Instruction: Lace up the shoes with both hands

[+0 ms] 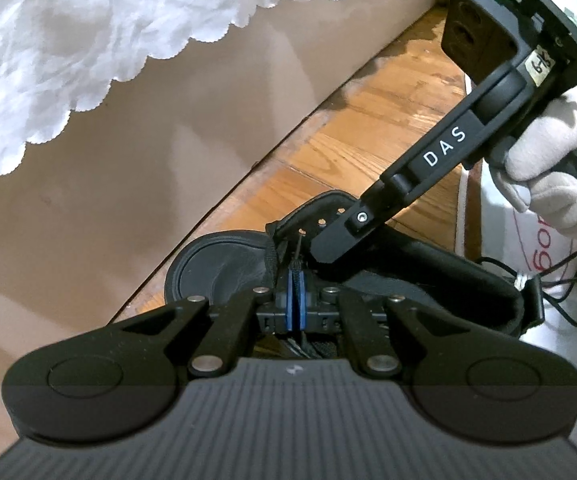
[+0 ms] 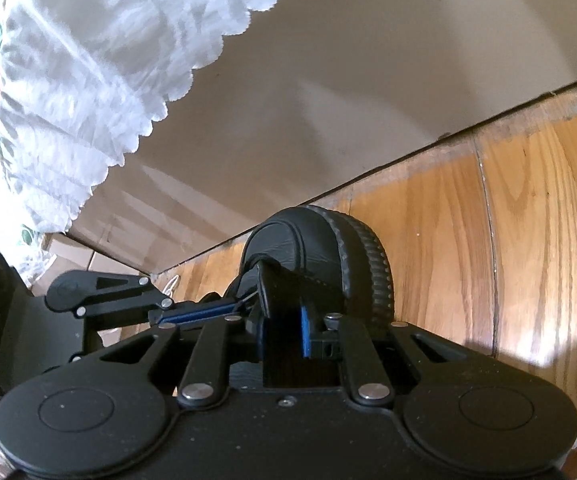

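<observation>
A black shoe (image 1: pixel 216 268) lies on the wooden floor with its toe towards the wall; its toe cap (image 2: pixel 308 236) shows in the right wrist view too. My left gripper (image 1: pixel 298 280) is shut, and its blue pads pinch a thin black lace (image 1: pixel 297 262) that runs up to the eyelet row (image 1: pixel 322 222). From the upper right my right gripper (image 1: pixel 328 248) reaches over the eyelet flap. In its own view the right gripper (image 2: pixel 284 320) is shut on that black flap (image 2: pixel 284 288). The left gripper (image 2: pixel 224 306) sits just left of it.
A white scalloped cloth (image 1: pixel 88 40) hangs over a beige panel (image 1: pixel 128 180) behind the shoe. The wooden floor (image 2: pixel 528 220) stretches to the right. A hand in a light glove (image 1: pixel 548 168) holds the right gripper, and a white bag with red print (image 1: pixel 528 248) and thin black cables (image 1: pixel 560 280) lie nearby.
</observation>
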Demonstrator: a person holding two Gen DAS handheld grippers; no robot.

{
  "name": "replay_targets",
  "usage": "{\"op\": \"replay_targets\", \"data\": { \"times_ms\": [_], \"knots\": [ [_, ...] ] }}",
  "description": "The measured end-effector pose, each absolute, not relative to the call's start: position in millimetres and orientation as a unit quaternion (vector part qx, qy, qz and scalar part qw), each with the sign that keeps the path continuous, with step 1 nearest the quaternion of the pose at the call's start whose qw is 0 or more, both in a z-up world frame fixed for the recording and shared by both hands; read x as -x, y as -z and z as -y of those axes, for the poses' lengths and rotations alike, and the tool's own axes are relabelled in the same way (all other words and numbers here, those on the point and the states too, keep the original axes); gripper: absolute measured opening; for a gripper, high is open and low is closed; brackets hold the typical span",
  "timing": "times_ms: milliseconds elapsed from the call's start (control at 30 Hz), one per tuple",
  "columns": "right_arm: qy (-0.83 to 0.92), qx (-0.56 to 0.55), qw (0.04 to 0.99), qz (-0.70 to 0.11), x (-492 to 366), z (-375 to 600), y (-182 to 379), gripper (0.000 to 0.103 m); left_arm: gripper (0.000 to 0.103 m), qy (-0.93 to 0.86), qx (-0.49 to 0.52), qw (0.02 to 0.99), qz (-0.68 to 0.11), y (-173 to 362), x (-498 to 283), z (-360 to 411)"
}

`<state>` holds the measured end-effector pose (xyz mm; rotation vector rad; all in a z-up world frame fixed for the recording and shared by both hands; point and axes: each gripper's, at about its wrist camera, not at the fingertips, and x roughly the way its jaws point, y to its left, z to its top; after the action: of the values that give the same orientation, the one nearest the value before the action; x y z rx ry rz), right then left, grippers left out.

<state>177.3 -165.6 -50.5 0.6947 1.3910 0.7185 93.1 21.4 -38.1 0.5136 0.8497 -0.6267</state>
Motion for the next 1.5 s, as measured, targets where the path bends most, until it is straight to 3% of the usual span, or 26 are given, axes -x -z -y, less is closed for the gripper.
{"op": "replay_targets", "data": {
  "times_ms": [533,567,600,800,1067,1367,1400,1467,1500],
  "knots": [
    [-0.335,-0.267,0.669,-0.607,-177,159,43,0.018,0.003,0.299,-0.242,0.831,-0.402,39,-97,-20],
    [-0.337,-0.270,0.667,-0.607,-177,160,42,0.020,0.003,0.299,-0.240,0.832,-0.402,39,-98,-20],
    [-0.338,-0.273,0.665,-0.607,-177,160,41,0.029,0.003,0.300,-0.239,0.832,-0.401,39,-97,-20],
    [-0.319,-0.356,0.652,-0.589,-175,190,35,0.030,0.003,0.301,-0.225,0.841,-0.389,42,-97,-21],
    [-0.240,-0.447,0.610,-0.609,-177,204,70,0.030,0.003,0.299,-0.214,0.848,-0.381,48,-98,-16],
    [-0.256,-0.460,0.600,-0.602,-181,174,76,0.030,0.003,0.291,-0.213,0.854,-0.374,50,-97,-16],
    [-0.259,-0.459,0.601,-0.600,-181,173,76,0.030,0.003,0.291,-0.213,0.854,-0.374,50,-97,-16],
    [-0.273,-0.455,0.605,-0.593,-181,170,74,0.013,0.004,0.290,-0.214,0.854,-0.375,50,-97,-15],
    [-0.277,-0.448,0.614,-0.588,-180,169,72,0.009,0.005,0.290,-0.214,0.854,-0.375,50,-98,-15]
  ]
}}
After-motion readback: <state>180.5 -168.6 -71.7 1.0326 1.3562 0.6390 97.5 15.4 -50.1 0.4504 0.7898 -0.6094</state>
